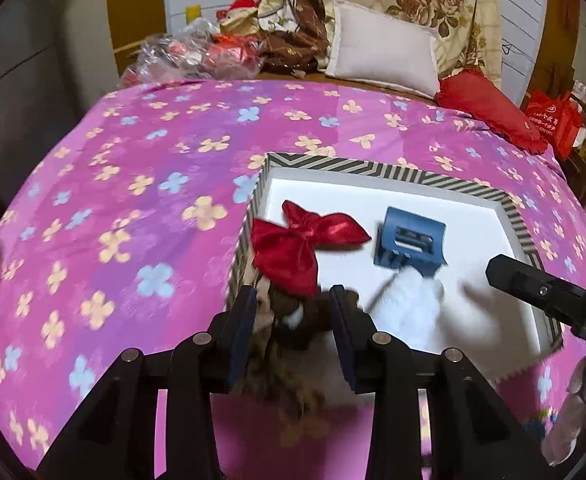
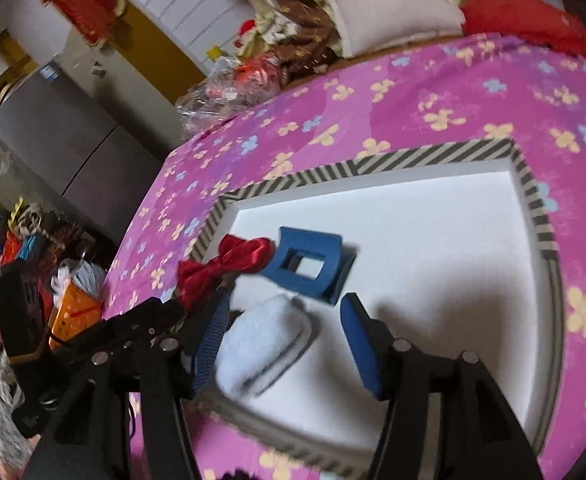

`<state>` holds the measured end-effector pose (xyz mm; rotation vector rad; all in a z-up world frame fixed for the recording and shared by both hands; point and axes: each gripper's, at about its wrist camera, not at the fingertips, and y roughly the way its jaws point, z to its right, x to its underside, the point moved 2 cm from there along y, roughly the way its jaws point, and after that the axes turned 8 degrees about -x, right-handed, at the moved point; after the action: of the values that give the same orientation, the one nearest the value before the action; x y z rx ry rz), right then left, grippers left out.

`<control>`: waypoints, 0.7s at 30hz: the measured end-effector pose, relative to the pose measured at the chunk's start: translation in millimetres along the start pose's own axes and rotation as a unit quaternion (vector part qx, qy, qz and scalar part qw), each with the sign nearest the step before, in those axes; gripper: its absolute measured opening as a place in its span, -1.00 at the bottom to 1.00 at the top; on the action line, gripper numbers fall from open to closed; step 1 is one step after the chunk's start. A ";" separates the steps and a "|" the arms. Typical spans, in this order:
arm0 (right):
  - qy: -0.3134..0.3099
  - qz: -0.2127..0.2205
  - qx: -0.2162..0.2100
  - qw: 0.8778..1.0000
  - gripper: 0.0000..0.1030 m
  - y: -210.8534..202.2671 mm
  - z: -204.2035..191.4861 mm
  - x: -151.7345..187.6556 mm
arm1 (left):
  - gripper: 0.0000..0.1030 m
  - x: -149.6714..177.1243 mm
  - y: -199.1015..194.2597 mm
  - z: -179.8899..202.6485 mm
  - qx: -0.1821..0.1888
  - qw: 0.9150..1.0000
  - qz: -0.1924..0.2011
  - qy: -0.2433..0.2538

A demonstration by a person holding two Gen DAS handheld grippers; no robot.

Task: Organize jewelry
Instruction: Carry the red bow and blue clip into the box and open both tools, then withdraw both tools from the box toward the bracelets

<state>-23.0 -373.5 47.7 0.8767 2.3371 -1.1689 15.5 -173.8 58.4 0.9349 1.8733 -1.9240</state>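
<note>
On the pink flowered bedcover (image 1: pixel 141 152) stands a striped box (image 1: pixel 373 170) w/ white inside, holding a red bow (image 1: pixel 301 244) at its left wall, a blue hair claw (image 1: pixel 411 240) in the centre & a white fluffy clip (image 2: pixel 261 344) nearer the lower edge. The left gripper (image 1: pixel 293 320), at bottom centre of its view, is released, the brown hairpiece (image 1: pixel 293 324) under the bow lying between its pads w/o being pressed. The right gripper (image 2: pixel 285 344) is also released, the fluffy clip loose between its jaws, close to the left pad.

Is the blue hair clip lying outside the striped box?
No, the blue hair clip lies on the white floor inside the striped box, beside the red bow.
</note>
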 end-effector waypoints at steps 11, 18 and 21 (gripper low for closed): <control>-0.075 0.023 0.057 0.995 0.30 -62.3 -43.9 55.3 | -0.28 51.9 -50.8 -9.0 -0.020 0.999 0.019 -0.017; -0.100 0.030 0.076 0.992 0.33 -92.4 -57.2 89.8 | -0.28 83.3 -75.6 -7.0 -0.023 0.999 0.028 -0.021; -0.104 0.029 0.081 0.991 0.34 -100.1 -59.4 102.4 | -0.28 94.2 -83.2 -3.5 -0.024 0.999 0.032 -0.019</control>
<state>-169.4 -334.2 80.3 0.8264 2.0594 -1.3711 -105.6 -140.3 63.9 0.9266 1.8368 -1.8391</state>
